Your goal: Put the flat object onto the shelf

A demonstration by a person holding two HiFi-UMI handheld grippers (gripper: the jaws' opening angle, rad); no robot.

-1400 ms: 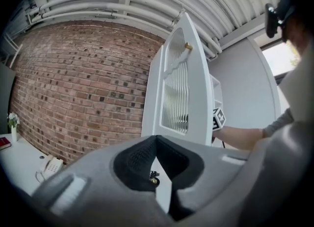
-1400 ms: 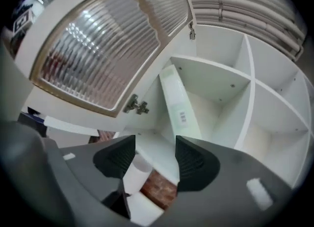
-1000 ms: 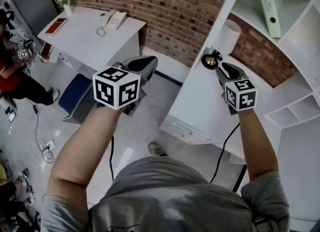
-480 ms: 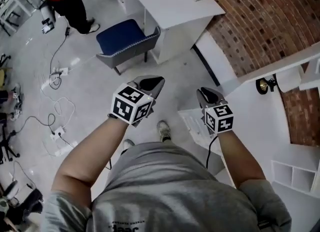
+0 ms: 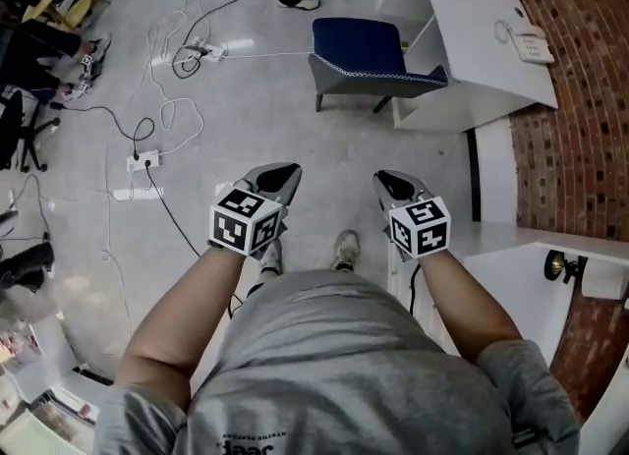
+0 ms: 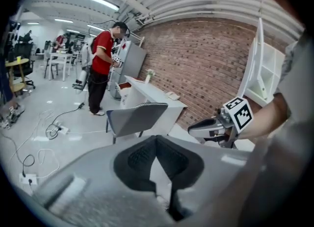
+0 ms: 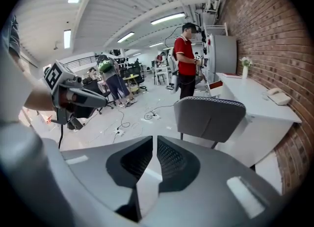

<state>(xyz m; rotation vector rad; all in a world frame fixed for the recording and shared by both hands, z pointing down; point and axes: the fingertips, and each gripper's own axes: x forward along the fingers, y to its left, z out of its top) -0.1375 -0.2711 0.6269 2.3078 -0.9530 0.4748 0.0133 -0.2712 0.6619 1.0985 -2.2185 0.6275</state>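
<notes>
Over floor [image 5: 334,163], left tool [image 5: 283,173] and right tool [image 5: 386,181] side by side
Left shut, empty; right closing, thin slit left, nothing between. Ahead of both, chair [image 5: 373,50], counter [image 5: 482,30] beyond it; shelf [image 6: 267,74] off to the right. Cannot tell where flat object lies.

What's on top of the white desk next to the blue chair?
A white telephone at the near end by the brick wall, and a small flower vase farther along. The desk's far end is cut off overhead.
</notes>
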